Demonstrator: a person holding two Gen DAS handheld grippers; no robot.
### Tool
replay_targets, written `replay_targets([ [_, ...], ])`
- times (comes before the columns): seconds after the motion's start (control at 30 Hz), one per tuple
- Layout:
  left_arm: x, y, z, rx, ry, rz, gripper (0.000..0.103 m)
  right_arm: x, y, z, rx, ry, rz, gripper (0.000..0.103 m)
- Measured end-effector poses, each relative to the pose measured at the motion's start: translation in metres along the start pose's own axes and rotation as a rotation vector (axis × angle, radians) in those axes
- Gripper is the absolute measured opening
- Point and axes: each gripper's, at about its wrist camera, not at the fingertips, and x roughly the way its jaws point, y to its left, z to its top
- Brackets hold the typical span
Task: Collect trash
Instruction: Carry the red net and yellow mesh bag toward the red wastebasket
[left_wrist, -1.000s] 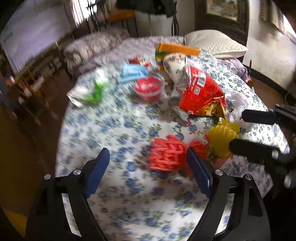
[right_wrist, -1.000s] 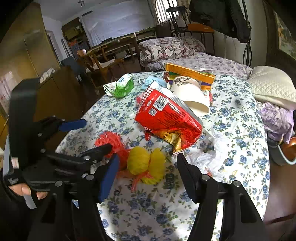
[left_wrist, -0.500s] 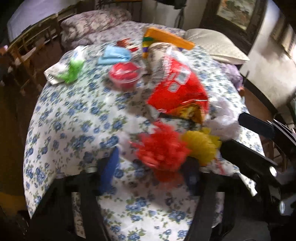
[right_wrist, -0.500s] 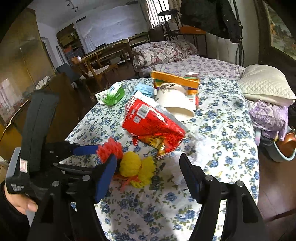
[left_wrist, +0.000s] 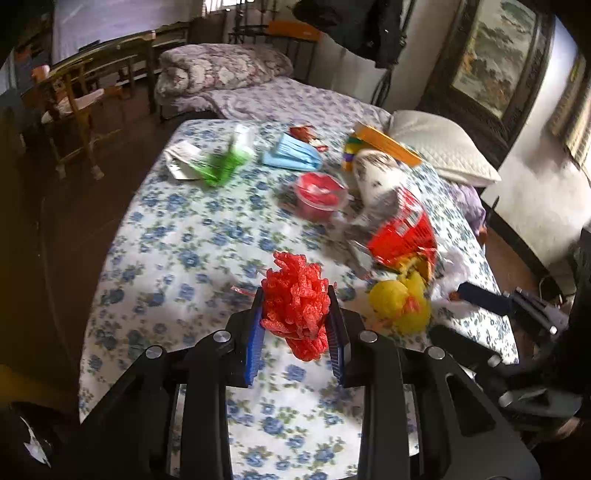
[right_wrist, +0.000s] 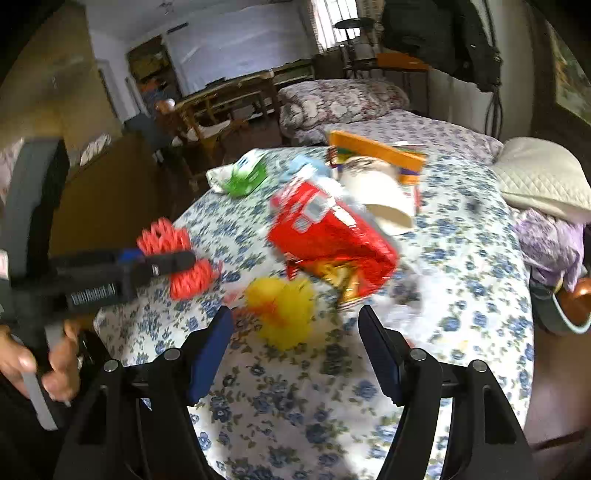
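Left gripper (left_wrist: 295, 314): jaws closed on the red foam net (left_wrist: 297, 304), blue pads pressing both its sides; net held clear above the floral tablecloth (left_wrist: 177, 251). In the right wrist view the same net (right_wrist: 177, 254) sits clamped in the left gripper (right_wrist: 162, 258), off the cloth.

Right gripper (right_wrist: 295, 343): jaws wide apart, nothing between them; it hovers over the table just short of the yellow foam net (right_wrist: 282, 310). That yellow net (left_wrist: 400, 304) lies on the cloth, beside the red snack bag (left_wrist: 402, 236).

Farther back on the table: paper cup (right_wrist: 384, 201) on its side, red-lidded tub (left_wrist: 319, 195), blue face mask (left_wrist: 291, 155), green wrapper (left_wrist: 221, 166), orange box (right_wrist: 376, 151). White pillow (left_wrist: 439, 151) beyond the table edge.
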Motion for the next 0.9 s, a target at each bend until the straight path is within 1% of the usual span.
replay_targets([
  [0.17,-0.007,0.006,-0.001,-0.008,-0.008,-0.009,0.031,0.016,0.021,0.005,-0.066,-0.007,-0.033,0.069],
  [0.33,-0.006,0.010,-0.003,-0.025,0.003,-0.008,0.031,0.032,0.027,0.010,-0.070,0.009,-0.046,0.064],
  [0.4,-0.004,0.009,-0.003,-0.026,0.002,-0.001,0.031,0.040,0.025,0.011,-0.069,0.023,-0.066,0.054],
  [0.43,-0.003,0.009,-0.003,-0.024,0.003,0.001,0.031,0.043,0.023,0.012,-0.063,0.026,-0.074,0.051],
  [0.47,-0.003,0.009,-0.003,-0.023,0.005,0.005,0.031,0.046,0.020,0.013,-0.050,0.030,-0.078,0.038],
  [0.5,-0.002,0.009,-0.004,-0.022,0.006,0.007,0.031,0.048,0.018,0.012,-0.041,0.041,-0.071,0.029],
  [0.53,-0.001,0.009,-0.004,-0.020,0.010,0.011,0.031,0.046,0.016,0.012,-0.033,0.038,-0.064,0.028],
  [0.57,0.001,0.008,-0.004,-0.019,0.012,0.016,0.031,0.044,0.016,0.011,-0.030,0.032,-0.058,0.024],
  [0.6,0.002,0.008,-0.005,-0.017,0.013,0.023,0.031,0.041,0.017,0.011,-0.030,0.028,-0.046,0.016],
  [0.67,0.003,0.009,-0.006,-0.011,0.013,0.045,0.031,0.030,0.020,0.008,-0.023,0.012,-0.014,0.016],
  [0.73,0.003,0.010,-0.007,-0.017,0.009,0.052,0.031,0.015,0.024,0.005,-0.022,-0.015,0.019,0.016],
  [0.83,-0.001,0.008,-0.011,-0.008,0.005,0.054,0.031,-0.010,0.027,0.001,-0.026,-0.051,0.032,0.016],
  [0.9,-0.005,0.003,-0.012,0.009,0.007,0.052,0.031,-0.033,0.026,-0.001,-0.022,-0.092,0.036,0.016],
])
